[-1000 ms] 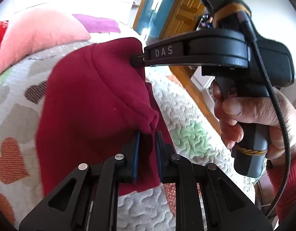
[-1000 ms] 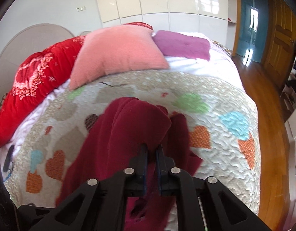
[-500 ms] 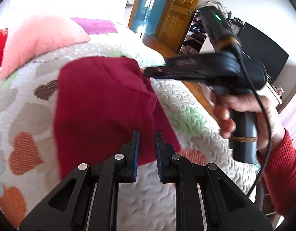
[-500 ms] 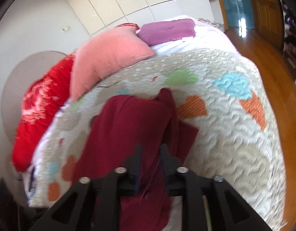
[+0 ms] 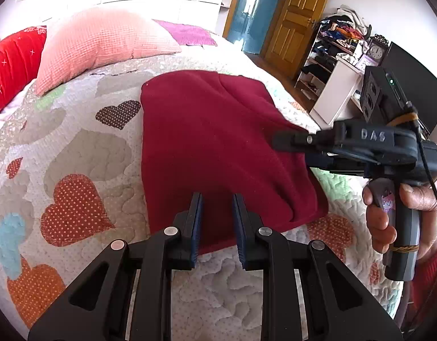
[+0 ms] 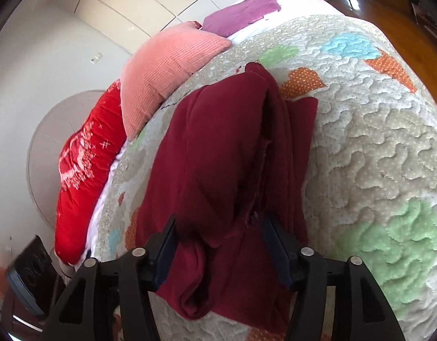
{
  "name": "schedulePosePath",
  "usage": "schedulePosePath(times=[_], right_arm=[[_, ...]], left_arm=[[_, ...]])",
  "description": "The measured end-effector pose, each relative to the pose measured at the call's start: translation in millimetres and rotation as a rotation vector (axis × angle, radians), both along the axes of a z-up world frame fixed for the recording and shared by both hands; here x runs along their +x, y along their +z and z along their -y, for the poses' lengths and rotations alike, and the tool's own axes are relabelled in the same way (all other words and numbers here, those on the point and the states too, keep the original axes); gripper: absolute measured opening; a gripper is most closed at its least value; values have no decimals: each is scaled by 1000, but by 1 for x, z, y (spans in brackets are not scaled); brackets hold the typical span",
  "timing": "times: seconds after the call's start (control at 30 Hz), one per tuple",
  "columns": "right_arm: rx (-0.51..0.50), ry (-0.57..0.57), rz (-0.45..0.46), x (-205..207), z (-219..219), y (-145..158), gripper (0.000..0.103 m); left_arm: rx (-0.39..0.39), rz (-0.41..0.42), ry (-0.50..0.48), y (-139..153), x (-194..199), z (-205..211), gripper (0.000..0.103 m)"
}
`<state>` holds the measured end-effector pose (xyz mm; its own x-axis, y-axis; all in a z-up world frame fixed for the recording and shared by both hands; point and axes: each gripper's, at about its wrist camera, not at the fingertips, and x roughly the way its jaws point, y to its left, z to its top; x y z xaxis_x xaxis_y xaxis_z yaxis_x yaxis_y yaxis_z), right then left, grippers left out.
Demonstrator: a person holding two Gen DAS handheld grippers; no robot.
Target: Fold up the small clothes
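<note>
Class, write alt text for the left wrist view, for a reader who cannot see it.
A dark red garment lies folded on a heart-patterned quilt, with the left gripper over its near edge, jaws opening, pinching nothing. From the right, a hand holds the right gripper at the garment's right edge. Behind lie a pink pillow and a red one.
</note>
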<state>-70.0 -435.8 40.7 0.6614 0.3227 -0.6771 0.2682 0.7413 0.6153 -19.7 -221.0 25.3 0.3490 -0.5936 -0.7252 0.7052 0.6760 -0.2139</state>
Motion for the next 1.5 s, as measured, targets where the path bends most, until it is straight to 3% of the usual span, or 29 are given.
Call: schedulePosePath(times=[0.17,0.23,0.3,0.43,0.63,0.8,0.9,0.97,1.03,1.1,1.2,1.33,1.37,1.4,1.5], right_arm=[[-12,20,5,18,-12,-9,68],[-45,23,12,22,-15,-9,41],[-75,11,26,22,-16,-7,30],[-136,24,70,12,-17,8,24],[-224,65,87,-3,-10,32,23],[-313,42,14,-4,7,22,23],[-300,28,-17,5,14,9,23],[-301,19,-18,6,17,6,25],[-271,3,-17,2,21,10,35],[-320,-13,-15,-11,16,23,38],[-310,28,31,-34,0,39,38],[-340,111,22,-51,-30,34,38],[-348,129,22,-51,-36,30,33],[-375,150,24,-51,-42,25,11],[-451,147,25,-56,-48,22,7]], left_arm=[[-6,-18,13,0,6,0,20],[-4,-17,20,2,6,-1,20],[-7,-18,22,6,6,-2,20],[-28,-6,35,16,7,-4,20],[-45,5,46,27,10,4,20],[-11,-4,20,14,9,18,20],[27,22,22,5,5,26,20],[38,35,25,2,3,28,23],[36,34,24,1,2,27,28],[31,38,21,-1,2,26,31],[43,53,24,-4,2,23,32],[21,31,29,-5,5,18,32],[18,25,32,-5,5,17,32],[18,21,33,-5,5,17,32],[22,26,27,-5,3,15,32]])
